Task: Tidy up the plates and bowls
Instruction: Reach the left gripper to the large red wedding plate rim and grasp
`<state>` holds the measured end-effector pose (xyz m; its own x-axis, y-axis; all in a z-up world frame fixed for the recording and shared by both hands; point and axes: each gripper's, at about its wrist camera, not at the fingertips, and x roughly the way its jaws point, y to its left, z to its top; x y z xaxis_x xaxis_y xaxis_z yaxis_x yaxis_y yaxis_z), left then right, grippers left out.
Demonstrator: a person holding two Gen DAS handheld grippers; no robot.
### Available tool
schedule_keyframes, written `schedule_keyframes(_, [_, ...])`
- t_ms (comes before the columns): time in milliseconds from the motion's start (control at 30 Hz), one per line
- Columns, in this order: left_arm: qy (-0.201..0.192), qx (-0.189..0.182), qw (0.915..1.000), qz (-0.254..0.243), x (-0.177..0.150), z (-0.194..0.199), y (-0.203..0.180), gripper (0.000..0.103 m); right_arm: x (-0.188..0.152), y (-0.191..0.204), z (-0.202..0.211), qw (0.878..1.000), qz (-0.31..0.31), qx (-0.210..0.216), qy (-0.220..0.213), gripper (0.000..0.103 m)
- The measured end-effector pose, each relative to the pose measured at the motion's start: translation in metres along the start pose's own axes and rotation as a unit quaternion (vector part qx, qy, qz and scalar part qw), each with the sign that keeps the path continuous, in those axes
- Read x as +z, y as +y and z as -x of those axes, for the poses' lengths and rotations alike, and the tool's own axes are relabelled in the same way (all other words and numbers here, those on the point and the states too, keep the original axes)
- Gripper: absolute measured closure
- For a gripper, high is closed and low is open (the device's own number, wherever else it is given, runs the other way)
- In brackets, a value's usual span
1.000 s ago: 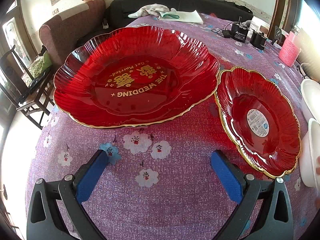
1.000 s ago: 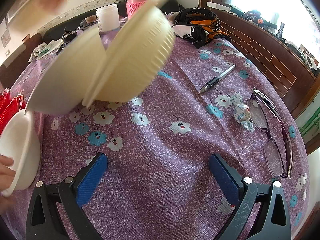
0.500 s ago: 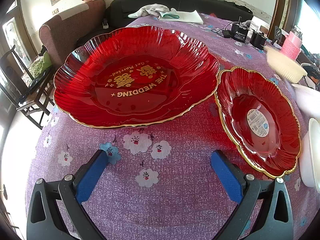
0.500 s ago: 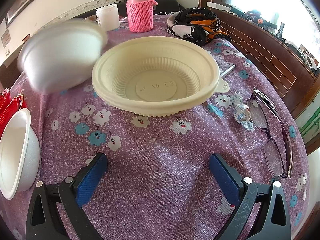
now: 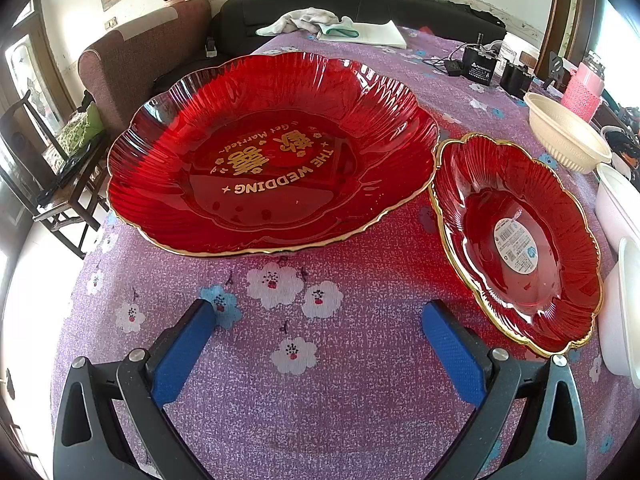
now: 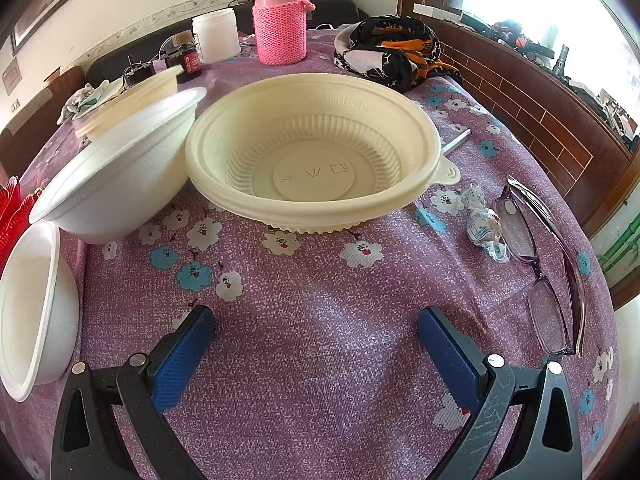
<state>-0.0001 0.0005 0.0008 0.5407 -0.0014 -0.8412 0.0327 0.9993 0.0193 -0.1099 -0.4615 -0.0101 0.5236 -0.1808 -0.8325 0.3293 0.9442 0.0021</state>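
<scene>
A large red scalloped plate (image 5: 272, 152) with gold lettering lies ahead of my left gripper (image 5: 318, 340), which is open and empty. A smaller red plate (image 5: 516, 240) with a label sits to its right. In the right wrist view, a big cream plastic bowl (image 6: 312, 156) stands upright straight ahead. A white bowl (image 6: 120, 176) sits left of it, with another cream bowl (image 6: 132, 100) behind. A second white bowl (image 6: 32, 312) stands at the far left edge. My right gripper (image 6: 316, 344) is open over bare cloth, holding nothing.
A pink flask (image 6: 280, 20), white jar (image 6: 216, 36) and dark scarf (image 6: 392, 52) stand at the back. Glasses (image 6: 548, 272), wrapped candies (image 6: 484, 224) and a pen (image 6: 456, 142) lie on the right. Chargers (image 5: 480, 66) and folded cloth (image 5: 340, 28) sit beyond the big plate.
The bowls that a person's hands were putting down now rest still on the cloth: white bowl left of the cream one, another cream bowl behind. The hands are gone. Neither gripper moved.
</scene>
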Motion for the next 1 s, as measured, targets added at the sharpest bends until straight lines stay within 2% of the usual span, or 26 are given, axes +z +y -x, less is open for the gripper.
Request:
schedule_keyframes(433, [0.008, 0.006, 1.0000, 0.002, 0.000, 0.002, -0.003, 0.000, 0.001, 0.001, 0.001, 1.000, 0.000, 0.002, 0.001, 0.001])
schedule_keyframes(533, [-0.007, 0.017, 0.9997, -0.018, -0.006, 0.013, -0.009, 0.000, 0.003, -0.001, 0.004, 1.000, 0.009, 0.018, 0.016, 0.001])
schedule_keyframes(667, [-0.036, -0.002, 0.9989, -0.028, -0.023, 0.040, -0.005, 0.000, -0.009, -0.003, 0.026, 0.998, 0.013, 0.053, 0.015, 0.001])
schedule_keyframes(833, [-0.056, -0.024, 0.9973, -0.040, -0.039, 0.070, 0.003, 0.000, -0.022, -0.004, 0.067, 0.996, 0.040, 0.075, -0.024, 0.001])
schedule_keyframes(1000, [-0.078, -0.024, 0.9962, -0.030, -0.036, 0.094, 0.019, 0.000, -0.019, 0.018, 0.111, 0.987, 0.086, 0.113, -0.079, 0.000])
